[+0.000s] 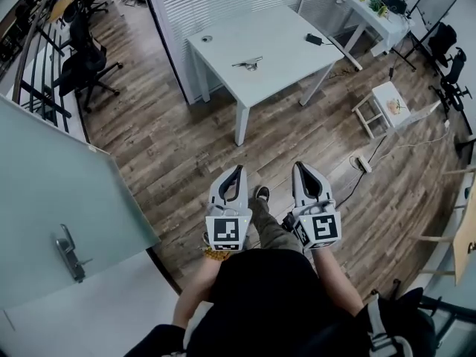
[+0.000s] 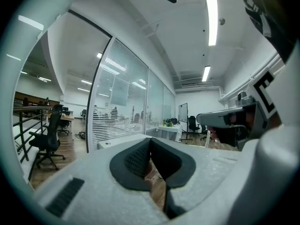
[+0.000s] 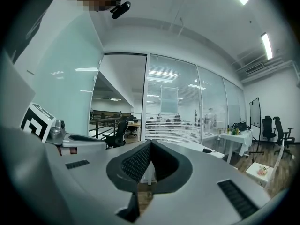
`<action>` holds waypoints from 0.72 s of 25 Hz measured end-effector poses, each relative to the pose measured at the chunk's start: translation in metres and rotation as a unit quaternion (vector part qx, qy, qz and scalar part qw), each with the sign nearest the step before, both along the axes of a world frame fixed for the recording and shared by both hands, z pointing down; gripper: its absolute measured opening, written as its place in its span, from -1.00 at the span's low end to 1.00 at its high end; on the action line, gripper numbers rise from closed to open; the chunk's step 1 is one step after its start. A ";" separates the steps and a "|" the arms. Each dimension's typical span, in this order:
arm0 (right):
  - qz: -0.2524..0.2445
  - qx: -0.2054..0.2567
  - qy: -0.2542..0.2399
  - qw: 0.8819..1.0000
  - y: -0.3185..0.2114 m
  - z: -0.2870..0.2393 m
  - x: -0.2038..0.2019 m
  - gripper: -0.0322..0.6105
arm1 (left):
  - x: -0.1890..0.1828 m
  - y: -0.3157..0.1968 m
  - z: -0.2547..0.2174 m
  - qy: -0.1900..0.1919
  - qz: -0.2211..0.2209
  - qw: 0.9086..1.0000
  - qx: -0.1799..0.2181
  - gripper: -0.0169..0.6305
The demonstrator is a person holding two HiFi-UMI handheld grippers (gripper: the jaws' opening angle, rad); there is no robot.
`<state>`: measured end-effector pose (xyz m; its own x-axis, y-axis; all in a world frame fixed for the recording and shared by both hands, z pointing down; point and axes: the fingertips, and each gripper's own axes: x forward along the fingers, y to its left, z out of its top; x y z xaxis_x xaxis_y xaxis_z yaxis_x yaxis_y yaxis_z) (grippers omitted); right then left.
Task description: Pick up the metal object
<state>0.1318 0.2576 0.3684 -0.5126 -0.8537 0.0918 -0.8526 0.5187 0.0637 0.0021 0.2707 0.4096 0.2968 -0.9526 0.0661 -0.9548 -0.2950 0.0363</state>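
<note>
Far off, the small metal object [image 1: 248,64] on the white surface [image 1: 290,36] is hard to identify. A wooden floor [image 1: 186,147] lies between. The left gripper [image 1: 239,169] and right gripper [image 1: 299,166] are closed, empty.

metal object [image 1: 248,64] | small, silvery | lying on white table [image 1: 290,47]

From the head: steeply down, far from white table [image 1: 282,36]. From left gripper [image 1: 238,171] and right gripper [image 1: 300,167]: low, level, forward, toward same table.
</note>
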 end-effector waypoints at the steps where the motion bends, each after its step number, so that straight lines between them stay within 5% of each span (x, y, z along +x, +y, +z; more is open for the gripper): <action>1: 0.000 -0.001 0.001 1.000 -0.009 0.002 0.000 -0.89 | -0.002 -0.007 0.002 -0.001 -0.002 1.000 -0.002 -0.90; 18: -0.027 -0.015 -0.060 0.998 -0.257 0.018 0.012 -0.89 | 0.008 -0.215 -0.003 -0.080 -0.033 0.996 -0.028 -0.90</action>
